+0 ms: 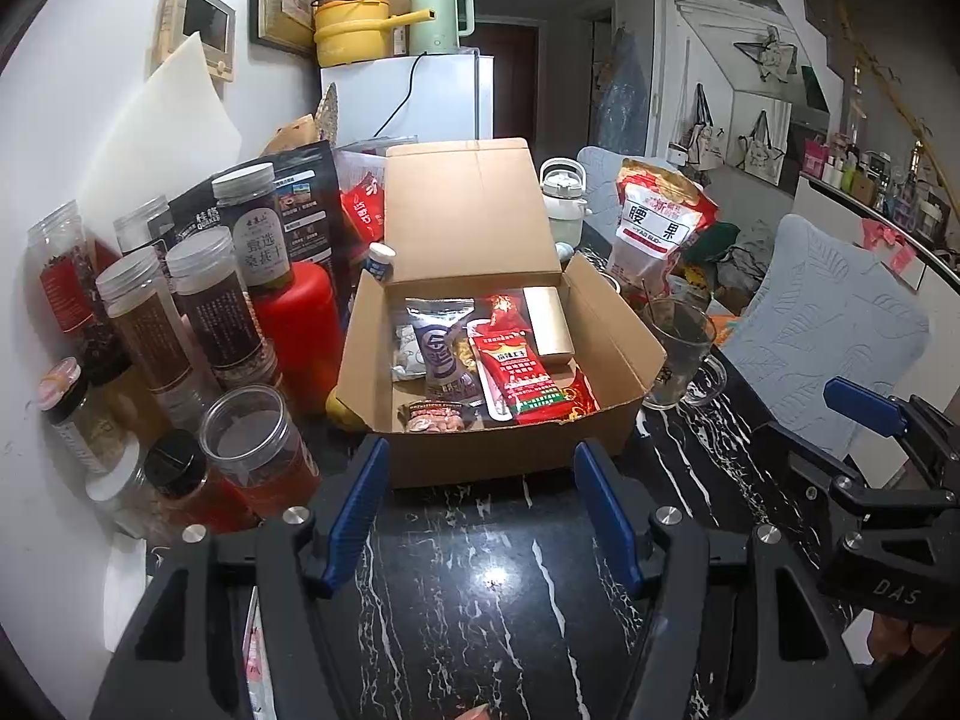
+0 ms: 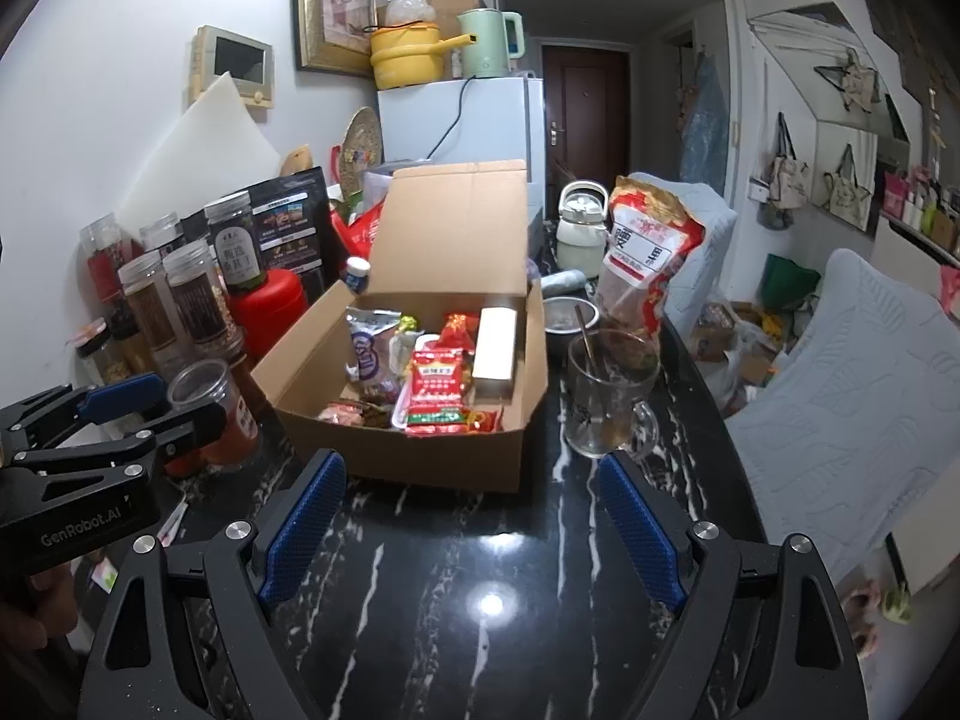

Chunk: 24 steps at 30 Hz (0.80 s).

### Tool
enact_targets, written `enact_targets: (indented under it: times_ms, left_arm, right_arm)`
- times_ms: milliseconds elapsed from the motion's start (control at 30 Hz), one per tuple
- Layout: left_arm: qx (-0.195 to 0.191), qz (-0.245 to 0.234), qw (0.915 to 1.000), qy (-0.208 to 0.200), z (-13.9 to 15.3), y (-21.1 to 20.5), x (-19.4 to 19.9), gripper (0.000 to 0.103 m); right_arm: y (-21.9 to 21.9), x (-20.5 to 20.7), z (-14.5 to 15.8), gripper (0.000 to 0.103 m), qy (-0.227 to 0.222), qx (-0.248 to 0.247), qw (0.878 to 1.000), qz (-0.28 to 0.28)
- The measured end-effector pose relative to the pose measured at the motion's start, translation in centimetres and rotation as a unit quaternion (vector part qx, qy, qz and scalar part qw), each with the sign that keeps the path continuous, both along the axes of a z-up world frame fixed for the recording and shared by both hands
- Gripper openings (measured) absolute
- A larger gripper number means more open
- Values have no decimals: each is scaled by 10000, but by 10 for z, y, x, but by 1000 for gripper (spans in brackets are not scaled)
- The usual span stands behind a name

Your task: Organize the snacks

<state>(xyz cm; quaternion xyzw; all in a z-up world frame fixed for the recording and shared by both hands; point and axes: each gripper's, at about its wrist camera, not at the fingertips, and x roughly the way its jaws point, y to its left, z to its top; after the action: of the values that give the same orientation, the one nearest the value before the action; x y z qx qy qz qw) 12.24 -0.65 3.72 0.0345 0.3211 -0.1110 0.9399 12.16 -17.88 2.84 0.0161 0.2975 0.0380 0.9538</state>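
We hover both sets of tongs over the black marble counter, just short of the open cardboard box — left tongs standing apart with nothing between them, right tongs spread wider, also empty. Risks first: right of the box, nearly touching its wall, stands a glass mug with a spoon in it, and a sweep by our right tongs toward the tall cashew bag behind it could tip it over. Left of the box, the crowd of clear jars stands packed tight; a nudge from our left tongs may well topple several, and the nearest open-topped jar could spill. Inside the box the snacks lie already gathered: a red sachet pack on top, a silver-blue pouch beside it, a gold carton against the far right wall, a small packet of nuts at the near edge.
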Motion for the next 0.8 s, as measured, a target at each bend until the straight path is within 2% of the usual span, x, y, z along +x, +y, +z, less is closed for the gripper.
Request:
enact_targets:
  times_ms: [800]
  left_arm:
    - [63, -14, 10000, 57, -2, -6, 5, 63]
  right_arm:
    - [-6, 4, -4, 88, 82, -33, 10000, -46]
